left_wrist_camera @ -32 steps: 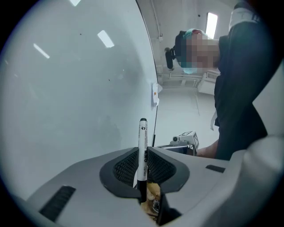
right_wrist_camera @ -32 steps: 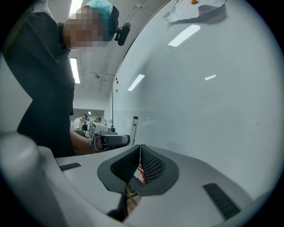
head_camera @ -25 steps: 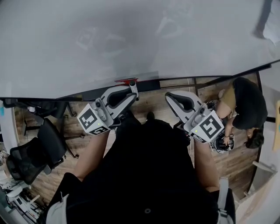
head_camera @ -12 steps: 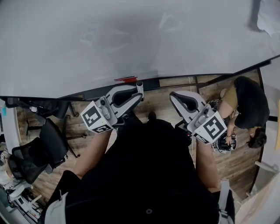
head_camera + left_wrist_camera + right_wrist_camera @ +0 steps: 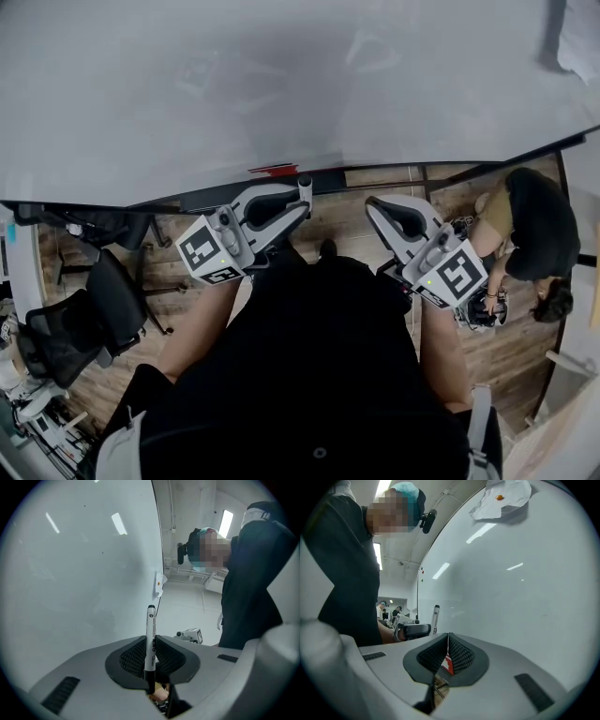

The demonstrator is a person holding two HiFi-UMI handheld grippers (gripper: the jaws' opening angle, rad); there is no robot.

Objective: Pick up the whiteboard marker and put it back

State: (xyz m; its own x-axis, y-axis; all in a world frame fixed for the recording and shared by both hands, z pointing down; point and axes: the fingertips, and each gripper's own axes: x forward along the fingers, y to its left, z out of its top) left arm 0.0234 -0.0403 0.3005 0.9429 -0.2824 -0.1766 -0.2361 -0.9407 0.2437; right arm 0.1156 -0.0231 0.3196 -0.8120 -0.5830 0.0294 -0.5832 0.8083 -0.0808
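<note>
Now at the middle step of the job: picked up, not yet put back. Straight ahead, a big whiteboard (image 5: 281, 84), filling the top of the head view, with a dark ledge (image 5: 375, 175) along its bottom edge. Just below that ledge, the left gripper (image 5: 302, 190), squeezed tight on the task's thing. Beside it, the right gripper (image 5: 448, 641), jaws pressed together and holding nothing, as far as can be told. Then the whiteboard marker (image 5: 150, 639), standing straight up between the left jaws, gripped near its lower end, top poking out, close to the board but not seen touching it. Smallest of all, a little red thing (image 5: 272, 170) lying on the ledge, near the left gripper.

Next, most likely: lift the marker up over the ledge, tip it flat, set it down softly, then open the jaws. Calls for a slow, careful hand, so no rolling off that thin ledge. Hard to tell the right spot on the ledge.
</note>
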